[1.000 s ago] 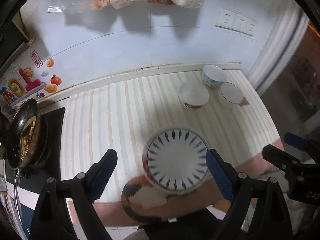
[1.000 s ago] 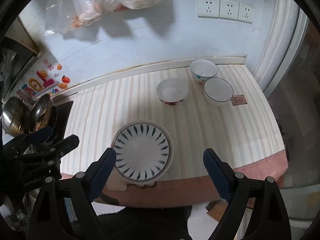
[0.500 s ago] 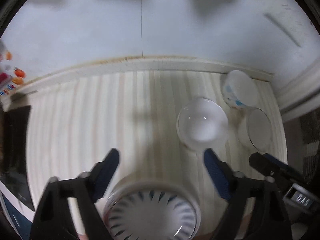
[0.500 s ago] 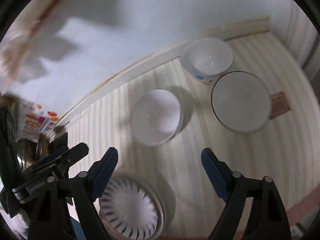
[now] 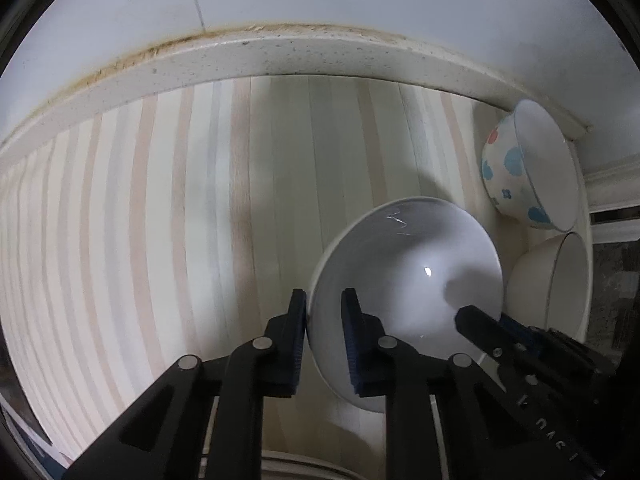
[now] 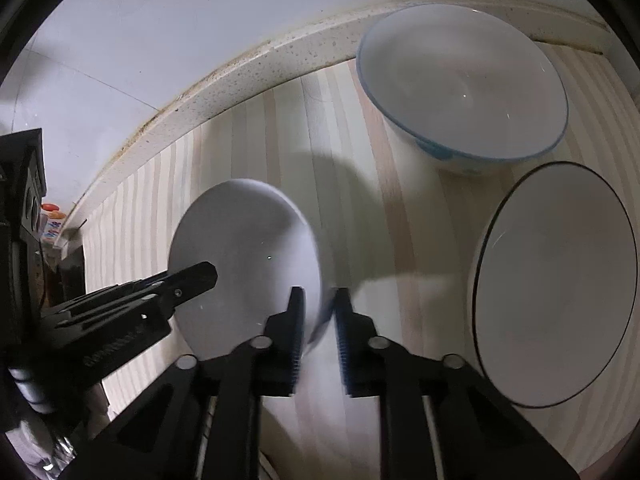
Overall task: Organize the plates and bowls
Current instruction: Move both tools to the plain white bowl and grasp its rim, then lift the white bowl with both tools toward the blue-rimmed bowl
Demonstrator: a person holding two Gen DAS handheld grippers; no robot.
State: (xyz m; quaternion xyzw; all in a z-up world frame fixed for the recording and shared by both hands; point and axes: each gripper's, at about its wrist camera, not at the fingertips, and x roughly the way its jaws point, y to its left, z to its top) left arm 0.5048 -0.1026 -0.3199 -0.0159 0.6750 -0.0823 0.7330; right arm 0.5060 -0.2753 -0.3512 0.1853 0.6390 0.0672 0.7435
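The white bowl (image 5: 404, 280) stands on the striped surface (image 5: 160, 200), near the back wall. The left tool (image 5: 324, 320) has just closed and pinches the bowl's left rim. The right tool (image 6: 318, 316) has also just closed, pinching the opposite rim. Beside it on the right stand 2 more bowls: the dotted bowl (image 5: 524, 168) and the dark-rimmed bowl (image 6: 556, 284).

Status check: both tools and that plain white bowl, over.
Left tool and right tool have just closed, one on each side of the plain white bowl's rim. Two other bowls beside it, apart.
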